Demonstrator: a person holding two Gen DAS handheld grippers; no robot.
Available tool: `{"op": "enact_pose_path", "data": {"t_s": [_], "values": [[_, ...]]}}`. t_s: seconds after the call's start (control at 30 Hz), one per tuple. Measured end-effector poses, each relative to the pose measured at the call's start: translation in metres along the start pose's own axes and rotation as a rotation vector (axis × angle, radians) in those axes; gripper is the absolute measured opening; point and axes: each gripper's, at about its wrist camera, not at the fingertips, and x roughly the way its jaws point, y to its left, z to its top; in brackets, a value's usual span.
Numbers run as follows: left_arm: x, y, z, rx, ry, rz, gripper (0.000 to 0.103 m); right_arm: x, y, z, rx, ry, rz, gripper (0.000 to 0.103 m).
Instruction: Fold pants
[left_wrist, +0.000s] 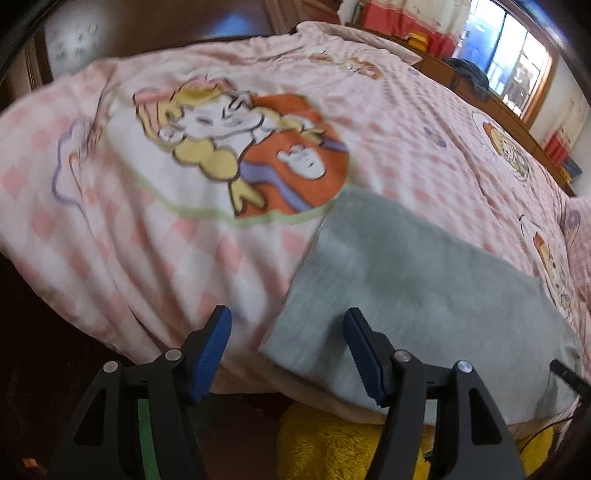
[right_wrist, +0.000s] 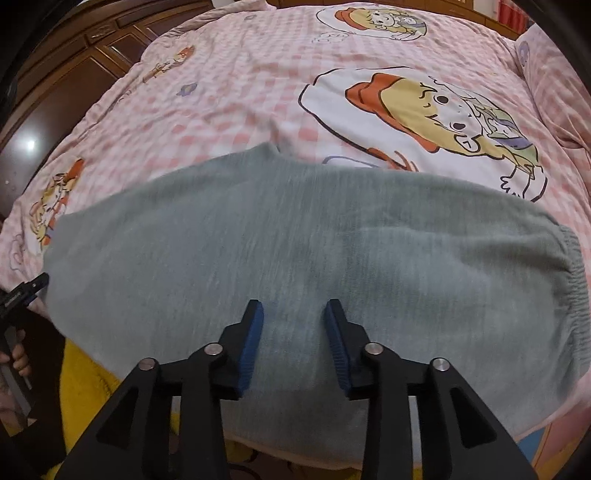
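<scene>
**Lying folded at the bed's near edge: grey pants between two released grippers**

Lying flat on the pink checked quilt (right_wrist: 229, 74), the grey pants (right_wrist: 295, 251) are resting along the near edge of the bed, folded into a broad band; their gathered elastic waistband (right_wrist: 570, 273) is sitting at the right end in the right wrist view, and the opposite end is lying at the left.

Left wrist view: the left gripper (left_wrist: 288, 321) is hovering over the bed's edge with its jaws standing wide apart and nothing between its blue pads. One finger is appearing over the quilt, the other over the left end of the pants (left_wrist: 424, 288). Whether the pads are touching the cloth cannot be told. A yellow fluffy fabric (left_wrist: 332, 443) is showing below the bed's edge.

Right wrist view: the right gripper (right_wrist: 293, 314) is hanging over the middle of the pants, its jaws partly apart and gripping nothing, the cloth lying smooth beneath them. The left gripper (right_wrist: 35, 284) is showing at the far left edge, beside the left end of the pants, with a person's fingers (right_wrist: 20, 360) wrapping its handle.
</scene>
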Motion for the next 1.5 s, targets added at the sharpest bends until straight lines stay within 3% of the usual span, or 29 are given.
{"op": "enact_pose_path", "data": {"t_s": [0.17,0.27,0.5,0.6,0.7,0.83,1.0,1.2,1.23,1.3,1.5], "values": [[0.003,0.005,-0.004,-0.042,0.005,-0.029,0.066,-0.006,0.002,-0.002,-0.025,-0.002,-0.016,0.047],[-0.005,0.004,-0.004,-0.039,-0.012,-0.031,0.066,-0.024,-0.015,-0.004,0.028,-0.031,-0.044,0.047],[-0.029,-0.01,0.002,0.008,-0.064,-0.025,0.066,-0.081,-0.107,-0.031,0.256,-0.124,-0.224,0.047],[-0.037,-0.025,0.006,0.033,-0.068,-0.048,0.066,-0.098,-0.138,-0.04,0.341,-0.156,-0.253,0.047],[-0.043,-0.044,0.008,0.073,-0.06,-0.072,0.066,-0.103,-0.167,-0.051,0.444,-0.176,-0.21,0.047],[-0.04,-0.076,0.005,0.144,-0.038,-0.082,0.066,-0.092,-0.188,-0.067,0.56,-0.153,-0.085,0.047],[-0.027,-0.112,-0.003,0.21,0.013,-0.102,0.066,-0.069,-0.19,-0.075,0.59,-0.14,-0.032,0.047],[-0.013,-0.135,-0.01,0.254,0.055,-0.094,0.066,-0.074,-0.192,-0.069,0.608,-0.231,0.001,0.046],[-0.012,-0.137,-0.011,0.256,0.057,-0.094,0.066,-0.076,-0.191,-0.068,0.598,-0.25,-0.008,0.043],[-0.01,-0.139,-0.012,0.268,0.06,-0.083,0.066,-0.077,-0.188,-0.064,0.571,-0.257,-0.038,0.021],[0.015,-0.128,-0.013,0.273,0.094,-0.046,0.071,-0.111,-0.154,-0.041,0.439,-0.358,-0.02,0.018]]}}
